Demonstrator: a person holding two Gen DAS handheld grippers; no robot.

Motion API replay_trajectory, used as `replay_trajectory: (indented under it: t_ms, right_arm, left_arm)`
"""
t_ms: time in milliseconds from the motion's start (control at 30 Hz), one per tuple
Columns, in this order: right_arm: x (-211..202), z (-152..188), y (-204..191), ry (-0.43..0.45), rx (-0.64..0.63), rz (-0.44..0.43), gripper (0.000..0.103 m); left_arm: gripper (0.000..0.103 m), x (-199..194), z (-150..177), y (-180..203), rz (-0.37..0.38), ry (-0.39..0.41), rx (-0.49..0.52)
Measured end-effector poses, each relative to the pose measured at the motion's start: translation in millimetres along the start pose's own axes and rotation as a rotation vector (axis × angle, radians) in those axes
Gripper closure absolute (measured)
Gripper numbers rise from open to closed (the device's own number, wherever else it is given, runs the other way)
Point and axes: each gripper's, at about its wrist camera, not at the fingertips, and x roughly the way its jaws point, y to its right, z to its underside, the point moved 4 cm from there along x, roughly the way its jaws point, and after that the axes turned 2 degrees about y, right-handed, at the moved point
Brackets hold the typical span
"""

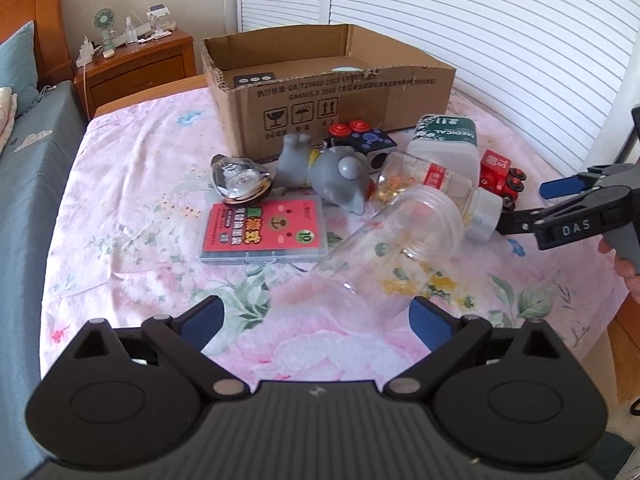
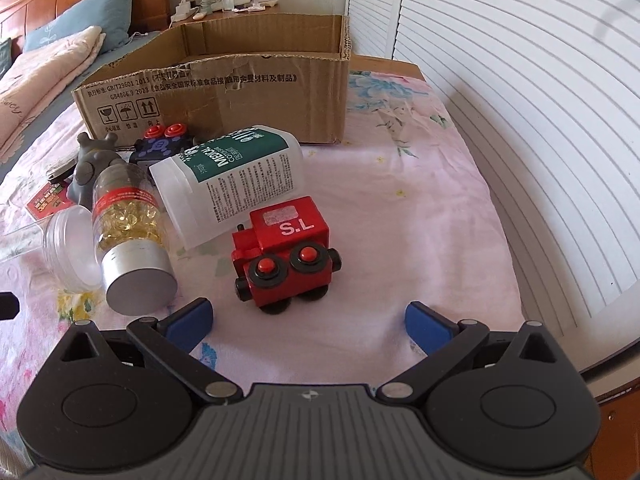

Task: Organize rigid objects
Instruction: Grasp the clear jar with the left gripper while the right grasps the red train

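We note a clear plastic jar, empty; capsule bottle half-full; both grippers spread, holding nothing.

Sunlit bedroom — white louvered doors, wooden nightstand.

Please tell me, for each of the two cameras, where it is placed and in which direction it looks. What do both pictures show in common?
Left wrist: sits on the left gripper, facing the empty clear jar and the cardboard box; its own open blue fingers show, and the right gripper enters at the side.
Right wrist: sits on the right gripper, facing the red toy train; only its open fingers show.
Shared: box, train, capsule bottle, white medical bottle, grey toy.
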Motion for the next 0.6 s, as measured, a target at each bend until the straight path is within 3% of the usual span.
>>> replay_trajectory:
  t_ms: [233, 433, 600]
  right_arm:
    - [-2, 4, 0, 0.036, -0.006, -0.003, 0.0]
    - [-3, 6, -1, 0.055, -0.006, -0.002, 0.0]
    - [-3, 7, -1, 0.063, -0.009, -0.003, 0.0]
  left_arm:
    - [0.005, 0, -2, -35, -0.128, 0.002, -0.081]
    - [0.005, -7, 1, -12, 0.027, 0.001, -0.056]
    - [0.004, 3, 2, 18, 0.061, -0.011, -0.026]
